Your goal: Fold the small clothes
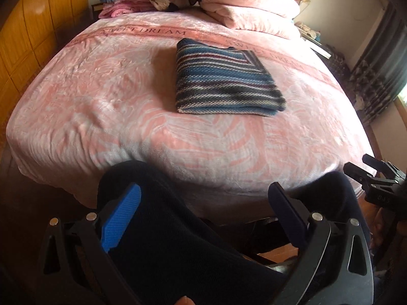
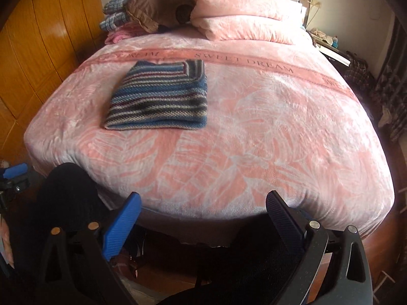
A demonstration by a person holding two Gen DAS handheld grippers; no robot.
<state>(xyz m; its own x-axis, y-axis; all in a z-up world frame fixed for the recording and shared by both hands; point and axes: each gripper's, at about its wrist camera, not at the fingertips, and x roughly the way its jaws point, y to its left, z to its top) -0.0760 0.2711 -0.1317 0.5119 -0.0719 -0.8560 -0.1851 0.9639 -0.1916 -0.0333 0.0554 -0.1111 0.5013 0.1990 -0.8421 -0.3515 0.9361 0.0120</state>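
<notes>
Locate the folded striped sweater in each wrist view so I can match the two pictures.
Left wrist: the striped sweater lies slightly right of centre, upper middle, on the pink blanket.
Right wrist: the striped sweater lies left of centre, upper middle, on the same blanket.
Shared landmark: the SWEET DREAM band runs just behind the sweater in both.

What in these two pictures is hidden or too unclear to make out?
- Inner layers of the folded striped sweater: both views show only its top and edges.
- Stack of clothes by the pillows: overlapped by a brown item; single pieces cannot be told apart.
- Floor at the bed's foot: hidden by dark-clothed knees.
- Right gripper in the left wrist view: cut off by the frame edge.
- Bedside clutter: too small.
</notes>
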